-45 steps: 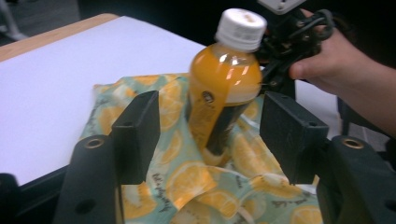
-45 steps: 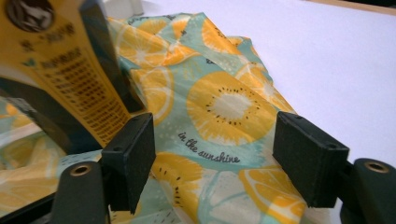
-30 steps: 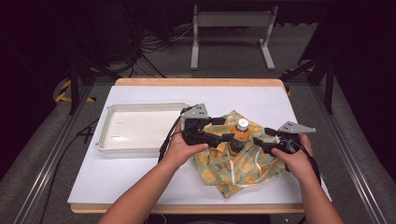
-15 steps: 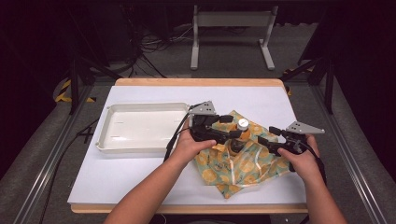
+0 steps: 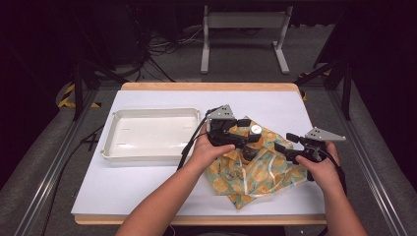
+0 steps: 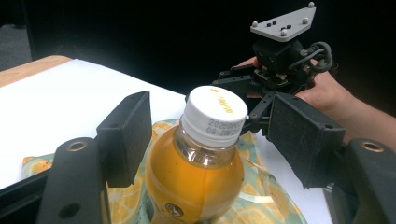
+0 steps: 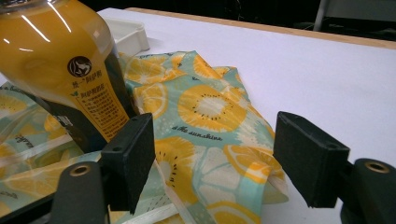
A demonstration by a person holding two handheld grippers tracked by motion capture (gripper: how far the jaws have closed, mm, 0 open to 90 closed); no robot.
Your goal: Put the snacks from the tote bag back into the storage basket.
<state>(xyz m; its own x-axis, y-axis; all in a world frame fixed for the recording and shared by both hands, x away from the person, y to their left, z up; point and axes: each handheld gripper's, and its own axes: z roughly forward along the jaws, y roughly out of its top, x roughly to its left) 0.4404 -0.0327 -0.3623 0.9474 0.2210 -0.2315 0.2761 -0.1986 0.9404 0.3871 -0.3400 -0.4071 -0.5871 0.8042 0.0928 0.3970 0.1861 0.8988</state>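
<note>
I am bringing my left gripper around the bottle, jaws wide, probably untouched; right gripper is waiting open.

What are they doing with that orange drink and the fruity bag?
A person holds a gripper in each hand. The left gripper has its open fingers on either side of the juice bottle, just under the white cap, not squeezing it yet. The bottle stands on the lemon-print bag. The right gripper waits open above the bag's edge. A white tray sits to the left.
</note>
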